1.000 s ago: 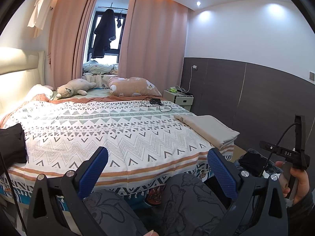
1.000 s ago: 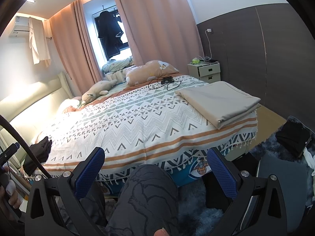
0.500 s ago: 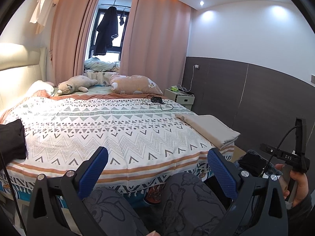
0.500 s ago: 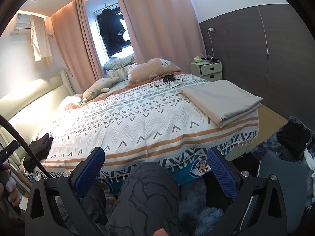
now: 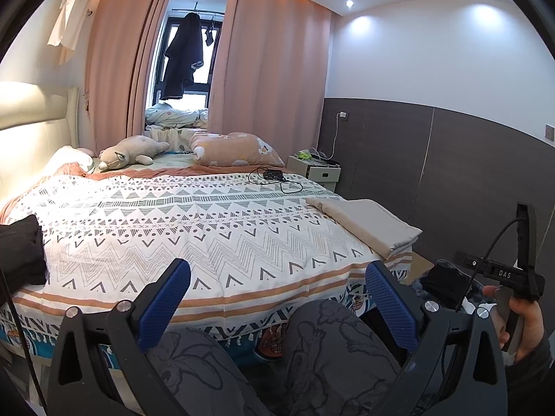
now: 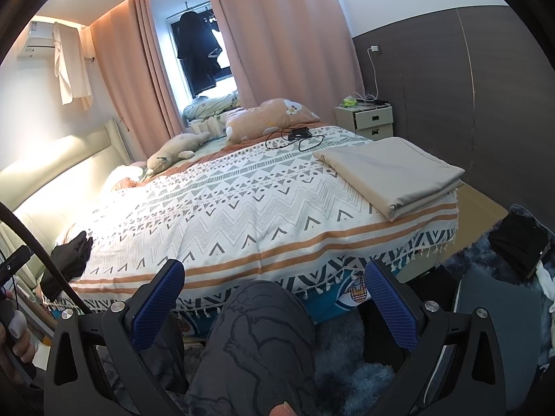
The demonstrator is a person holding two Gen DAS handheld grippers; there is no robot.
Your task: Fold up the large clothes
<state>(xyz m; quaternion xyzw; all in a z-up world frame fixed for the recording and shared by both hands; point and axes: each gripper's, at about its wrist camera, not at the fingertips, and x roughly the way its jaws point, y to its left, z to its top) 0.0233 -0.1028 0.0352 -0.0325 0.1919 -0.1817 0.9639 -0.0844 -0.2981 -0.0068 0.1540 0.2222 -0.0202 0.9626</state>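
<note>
Both tools spread, empty, over my knees at the bed's foot.

My left tool [image 5: 277, 298] and right tool [image 6: 274, 294] hold nothing. Beyond them: patterned bedspread [image 5: 194, 228], a beige cloth [image 6: 392, 173] already folded at its right corner, a dark garment [image 6: 69, 260] bunched at the left edge. I judge that one next: reach, pinch, spread flat. "DAS" reads on the other tool's handle.
</note>
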